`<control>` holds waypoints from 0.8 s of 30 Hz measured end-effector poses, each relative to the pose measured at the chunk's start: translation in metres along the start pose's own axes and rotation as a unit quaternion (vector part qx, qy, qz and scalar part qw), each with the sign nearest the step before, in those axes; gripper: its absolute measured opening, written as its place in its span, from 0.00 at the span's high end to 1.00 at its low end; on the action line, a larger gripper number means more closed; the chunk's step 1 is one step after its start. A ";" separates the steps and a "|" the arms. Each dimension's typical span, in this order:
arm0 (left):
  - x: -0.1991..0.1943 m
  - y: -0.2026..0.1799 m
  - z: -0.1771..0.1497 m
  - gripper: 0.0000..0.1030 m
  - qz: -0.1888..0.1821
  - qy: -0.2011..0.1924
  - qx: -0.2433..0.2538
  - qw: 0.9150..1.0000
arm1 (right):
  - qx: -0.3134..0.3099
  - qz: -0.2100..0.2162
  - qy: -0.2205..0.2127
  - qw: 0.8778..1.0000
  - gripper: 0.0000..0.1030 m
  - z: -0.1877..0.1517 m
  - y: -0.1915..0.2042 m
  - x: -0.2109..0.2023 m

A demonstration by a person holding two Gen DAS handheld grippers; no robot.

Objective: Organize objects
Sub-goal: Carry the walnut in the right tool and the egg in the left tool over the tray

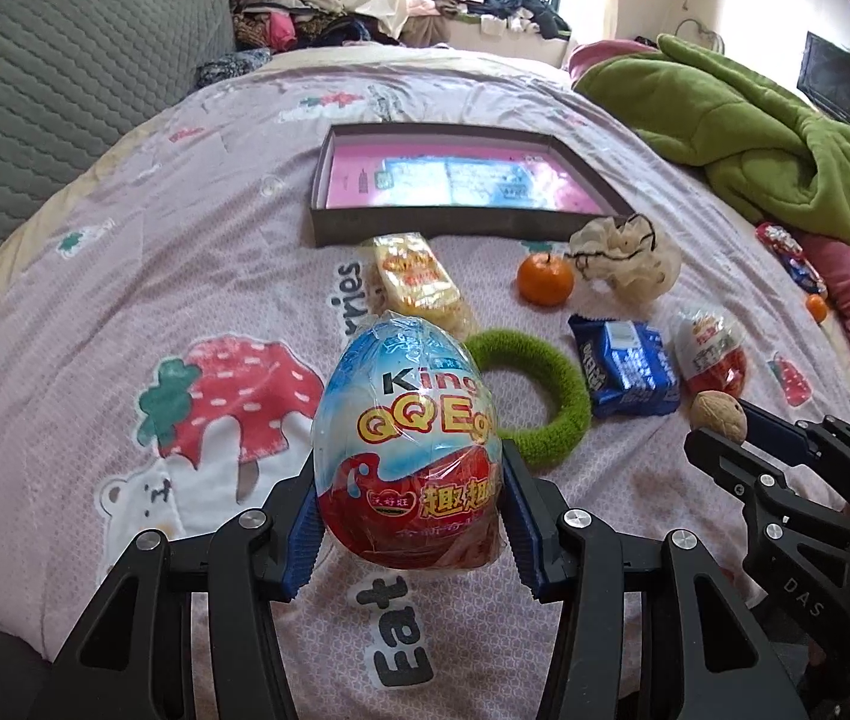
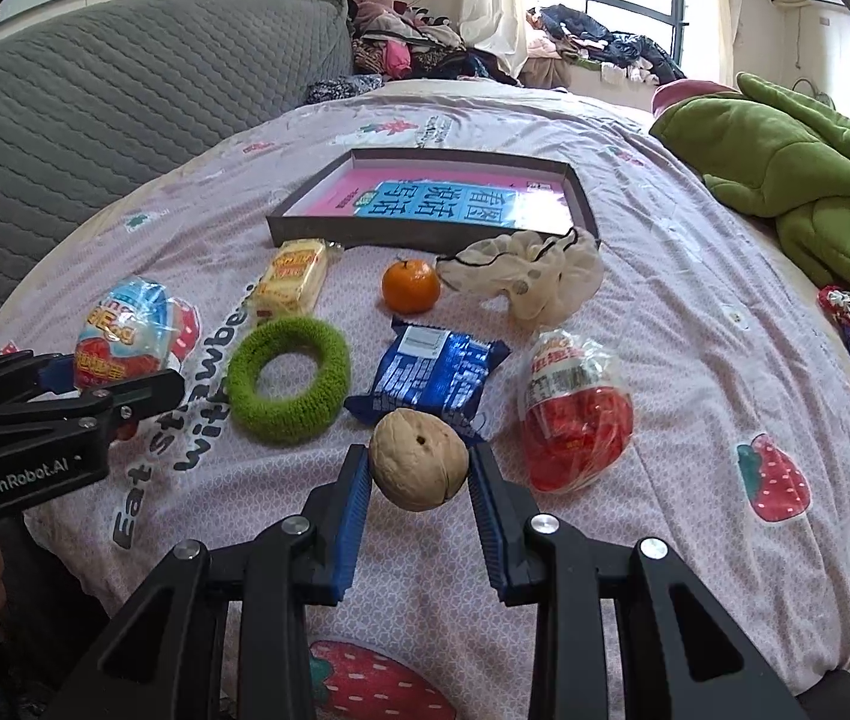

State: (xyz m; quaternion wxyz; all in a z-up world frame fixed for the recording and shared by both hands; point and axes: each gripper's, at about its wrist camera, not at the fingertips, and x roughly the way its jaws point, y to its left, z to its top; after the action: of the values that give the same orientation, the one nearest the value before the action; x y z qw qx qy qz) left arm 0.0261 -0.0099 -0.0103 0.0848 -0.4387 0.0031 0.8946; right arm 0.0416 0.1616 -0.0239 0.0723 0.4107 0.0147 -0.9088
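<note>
Your egg says "QQEgg". The bedsheet says "Eat". At 9 o'clock, your left gripper says "GenRobot.AI".

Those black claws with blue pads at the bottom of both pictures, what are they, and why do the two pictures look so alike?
They are two hand-held grabbers, one in each of a person's hands, with no robot behind them. Each carries a wide-angle camera looking along its two fingers, so you see the same bed twice, from slightly different spots.

In the left camera's picture, the left gripper is shut on a wrapped toy egg. In the right camera's picture, the right gripper is shut on a walnut.

On the bedspread lie a green ring, a blue snack packet, a second wrapped egg, an orange, a yellow packet and a cream hair tie. Behind them sits a shallow box with a pink book inside.
</note>
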 end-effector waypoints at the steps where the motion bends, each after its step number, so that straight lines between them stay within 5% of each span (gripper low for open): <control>1: -0.001 0.000 0.002 0.48 -0.002 -0.002 0.000 1.000 | 0.000 0.000 -0.001 1.000 0.67 0.001 0.000 -0.001; 24: -0.014 -0.018 0.034 0.48 -0.012 -0.028 0.021 0.999 | 0.001 0.002 -0.040 0.999 0.67 0.034 -0.005 -0.017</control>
State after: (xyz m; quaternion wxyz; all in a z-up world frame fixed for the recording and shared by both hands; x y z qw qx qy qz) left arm 0.0110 0.0086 0.0228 0.1051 -0.4114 0.0136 0.9053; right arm 0.0265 0.1653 0.0109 0.0741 0.3739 0.0097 -0.9244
